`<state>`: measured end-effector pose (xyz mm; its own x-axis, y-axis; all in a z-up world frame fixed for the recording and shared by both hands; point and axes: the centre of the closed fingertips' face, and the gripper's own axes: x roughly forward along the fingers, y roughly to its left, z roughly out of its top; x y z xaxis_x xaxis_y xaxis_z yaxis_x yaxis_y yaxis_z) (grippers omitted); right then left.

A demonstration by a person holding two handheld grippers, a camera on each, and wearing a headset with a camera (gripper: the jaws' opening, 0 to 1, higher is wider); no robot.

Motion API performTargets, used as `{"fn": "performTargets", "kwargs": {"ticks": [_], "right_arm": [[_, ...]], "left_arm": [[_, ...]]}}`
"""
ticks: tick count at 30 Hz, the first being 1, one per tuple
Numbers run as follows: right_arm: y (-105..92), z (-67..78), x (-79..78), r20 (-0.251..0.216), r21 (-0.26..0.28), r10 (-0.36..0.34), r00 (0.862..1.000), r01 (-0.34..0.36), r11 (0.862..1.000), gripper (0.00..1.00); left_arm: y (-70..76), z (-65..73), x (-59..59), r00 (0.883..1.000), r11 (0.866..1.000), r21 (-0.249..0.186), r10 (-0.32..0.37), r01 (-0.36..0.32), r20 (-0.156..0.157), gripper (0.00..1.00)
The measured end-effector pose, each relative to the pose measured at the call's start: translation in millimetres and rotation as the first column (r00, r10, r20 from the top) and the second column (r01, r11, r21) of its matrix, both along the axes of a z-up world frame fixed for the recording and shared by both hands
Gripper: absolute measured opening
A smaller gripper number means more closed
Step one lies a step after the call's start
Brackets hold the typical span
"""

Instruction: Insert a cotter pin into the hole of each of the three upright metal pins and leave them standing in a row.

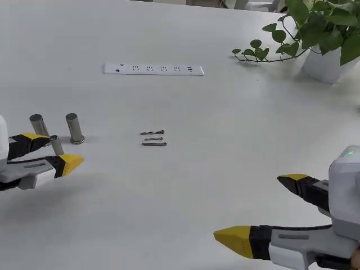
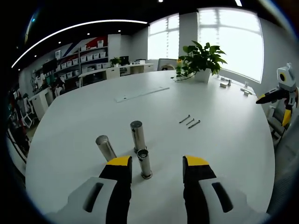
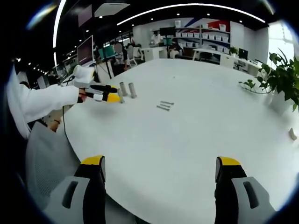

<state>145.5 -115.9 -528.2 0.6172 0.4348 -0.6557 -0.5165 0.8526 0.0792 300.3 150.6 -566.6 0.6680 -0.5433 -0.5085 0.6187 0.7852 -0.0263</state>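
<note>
**Surface holdings: pins, cotters, two hand-held grippers**

Pins (image 1: pixel 73 128): three, steel, upright, clustered at the left of the white surface (image 1: pixel 185 191). One pin (image 2: pixel 144 162) stands between the jaws of the left hand-held gripper (image 2: pixel 157 163), which gapes wide and clamps nothing.
Cotters (image 1: pixel 153 138): three, flat, side by side mid-surface, well apart from the pins.
Right hand-held gripper (image 1: pixel 247 206): jaws spread wide, empty, at the near right.
Power strip (image 1: pixel 153 69) and plant (image 1: pixel 320 28): far side.

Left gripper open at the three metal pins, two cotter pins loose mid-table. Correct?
No: three cotter pins lie loose mid-table, not two; the head view shows them. The left gripper is open at the three metal pins.
</note>
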Motion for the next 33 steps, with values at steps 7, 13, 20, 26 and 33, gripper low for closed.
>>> {"fn": "performTargets", "kwargs": {"ticks": [7, 13, 20, 26, 33], "right_arm": [[-0.2, -2.1, -3.0, -0.011, -0.005, 0.002, 1.0, -0.002, 1.0, 0.97], [2.8, -2.6, -5.2, -0.014, 0.0, 0.011, 1.0, -0.011, 1.0, 0.97], [6.0, -4.5, -7.7, -0.023, -0.004, 0.023, 0.999, -0.023, 1.0, 0.97], [7.1, -2.8, -7.6, -0.017, -0.004, 0.024, 1.0, -0.024, 1.0, 0.96], [7.7, -2.6, -7.7, -0.011, -0.002, 0.02, 1.0, -0.02, 1.0, 0.96]], "left_arm": [[2.6, -8.9, 8.2, 1.0, 1.0, 0.022, -0.01, 0.01, -0.017, 0.3], [8.1, -13.0, 11.2, 1.0, 1.0, 0.027, 0.007, -0.007, -0.029, 0.18], [4.9, -10.5, 12.7, 0.999, 1.0, -0.005, -0.008, 0.008, -0.037, 0.07], [2.6, -9.6, 7.8, 0.998, 0.999, 0.008, -0.031, 0.031, -0.052, 0.06], [-21.7, 15.6, -9.5, 0.993, 0.99, -0.073, -0.118, 0.117, -0.018, 0.06]]}}
